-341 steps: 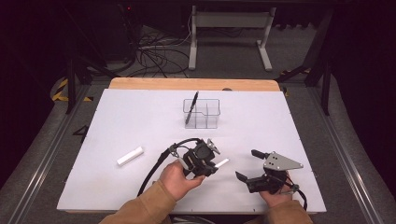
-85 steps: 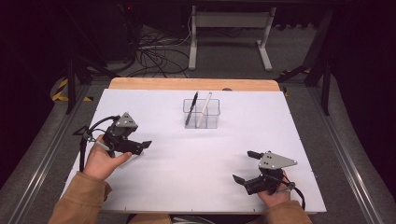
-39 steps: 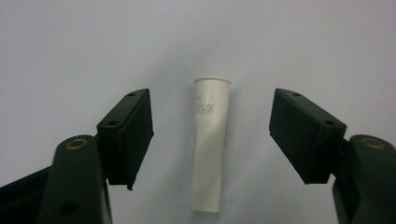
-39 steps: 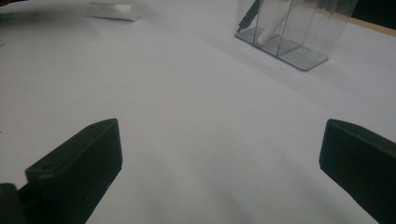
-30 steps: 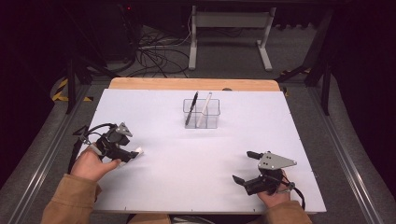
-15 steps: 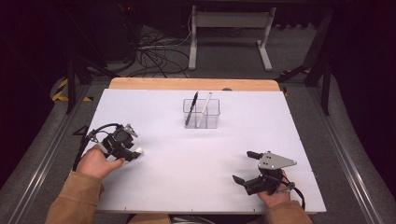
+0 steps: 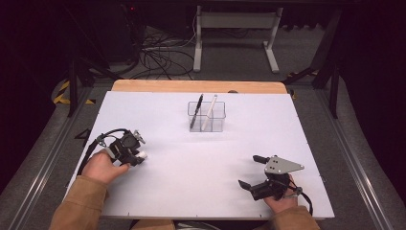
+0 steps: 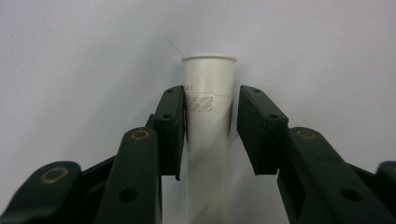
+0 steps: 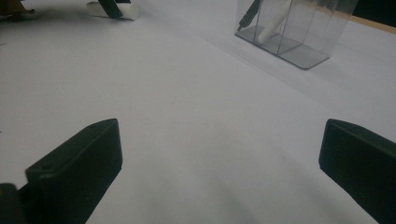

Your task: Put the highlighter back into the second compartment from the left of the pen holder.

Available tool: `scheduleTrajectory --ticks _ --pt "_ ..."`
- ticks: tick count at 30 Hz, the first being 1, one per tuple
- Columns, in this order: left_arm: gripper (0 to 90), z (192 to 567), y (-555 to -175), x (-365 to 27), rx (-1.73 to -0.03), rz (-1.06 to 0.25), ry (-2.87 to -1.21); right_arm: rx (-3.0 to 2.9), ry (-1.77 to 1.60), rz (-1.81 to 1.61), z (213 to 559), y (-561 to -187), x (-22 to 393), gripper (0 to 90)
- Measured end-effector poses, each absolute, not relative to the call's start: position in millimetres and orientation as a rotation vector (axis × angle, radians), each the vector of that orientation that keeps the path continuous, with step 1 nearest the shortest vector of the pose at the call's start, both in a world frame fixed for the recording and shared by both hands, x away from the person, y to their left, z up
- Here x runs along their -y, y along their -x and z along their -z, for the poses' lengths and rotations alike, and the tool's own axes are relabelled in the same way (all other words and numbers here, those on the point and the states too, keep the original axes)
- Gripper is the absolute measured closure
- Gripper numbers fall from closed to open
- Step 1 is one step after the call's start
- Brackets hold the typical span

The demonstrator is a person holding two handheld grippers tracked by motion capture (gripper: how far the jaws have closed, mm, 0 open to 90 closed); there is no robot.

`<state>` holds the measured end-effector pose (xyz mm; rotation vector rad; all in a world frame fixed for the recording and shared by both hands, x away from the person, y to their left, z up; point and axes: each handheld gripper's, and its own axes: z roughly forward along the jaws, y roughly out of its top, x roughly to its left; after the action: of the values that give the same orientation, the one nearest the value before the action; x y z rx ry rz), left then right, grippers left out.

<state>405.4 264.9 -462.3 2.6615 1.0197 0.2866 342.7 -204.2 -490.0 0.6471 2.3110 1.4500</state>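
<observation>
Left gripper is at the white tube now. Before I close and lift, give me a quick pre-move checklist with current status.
1. White tube between the left gripper jaws: ok.
2. Both pads touching the tube: not ok, a gap shows on one side.
3. Tube lifted off the table: cannot tell.
4. Clear holder room: black pen and white pen each fill a compartment; cannot tell.
5. Right gripper open, away from the path: ok.

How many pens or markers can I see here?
3: a black pen and a white marker standing in the clear holder, another white marker between the left gripper's fingers.
</observation>
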Motion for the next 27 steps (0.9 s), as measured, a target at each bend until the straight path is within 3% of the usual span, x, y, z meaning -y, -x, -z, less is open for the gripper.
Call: scheduleTrajectory --ticks 27 --pt "67.8 455.5 -403.0 -262.8 -1.060 -0.298 -2.653 -2.315 -0.641 -1.447 490.0 -342.5 204.0 0.2"
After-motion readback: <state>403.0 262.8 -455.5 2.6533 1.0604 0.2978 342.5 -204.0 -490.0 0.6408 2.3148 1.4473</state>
